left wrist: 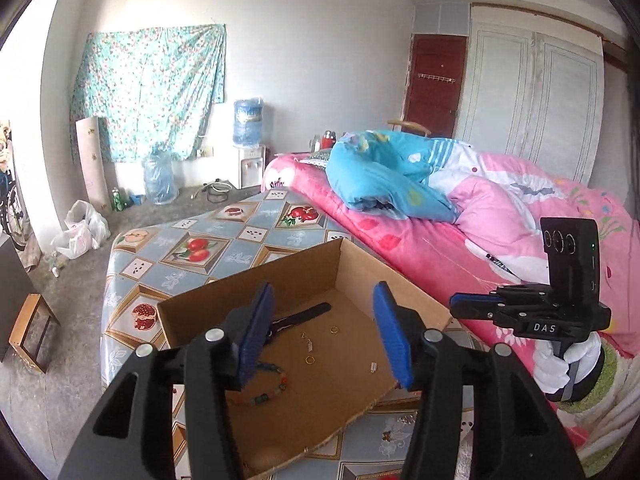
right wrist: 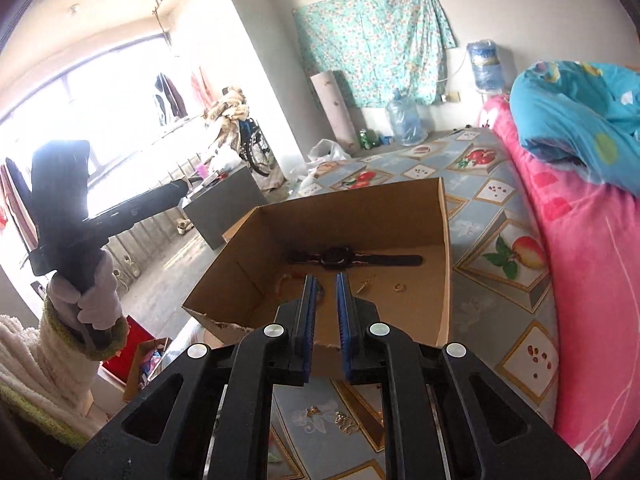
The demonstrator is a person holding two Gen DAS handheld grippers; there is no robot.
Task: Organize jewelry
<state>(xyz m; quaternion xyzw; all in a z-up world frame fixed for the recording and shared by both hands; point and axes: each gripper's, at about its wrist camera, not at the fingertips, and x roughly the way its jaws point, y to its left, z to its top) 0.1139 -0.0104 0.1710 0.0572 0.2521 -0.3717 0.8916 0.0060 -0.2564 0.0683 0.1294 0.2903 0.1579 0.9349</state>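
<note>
An open cardboard box (left wrist: 280, 276) (right wrist: 352, 208) lies on the fruit-patterned table. Inside it are a black watch (left wrist: 304, 314) (right wrist: 352, 259), a beaded bracelet (left wrist: 268, 392), two gold rings (left wrist: 334, 329) (right wrist: 399, 287) and a small chain piece (left wrist: 308, 342) (right wrist: 366, 282). My left gripper (left wrist: 324, 288) hovers above the box's near side, wide open and empty. My right gripper (right wrist: 325, 280) hangs over the box's near edge, its jaws a narrow gap apart with nothing between them; the left wrist view shows it side-on (left wrist: 472, 306). Gold jewelry pieces (right wrist: 346, 420) lie on the cloth in front of the box.
The table (left wrist: 168, 264) (right wrist: 504, 216) butts against a pink bed (left wrist: 420, 240) (right wrist: 580, 240) with a blue quilt (left wrist: 384, 172) on the right. A small wooden stool (left wrist: 30, 332) stands on the floor to the left. Water bottles (left wrist: 160, 178) and a dispenser stand by the far wall.
</note>
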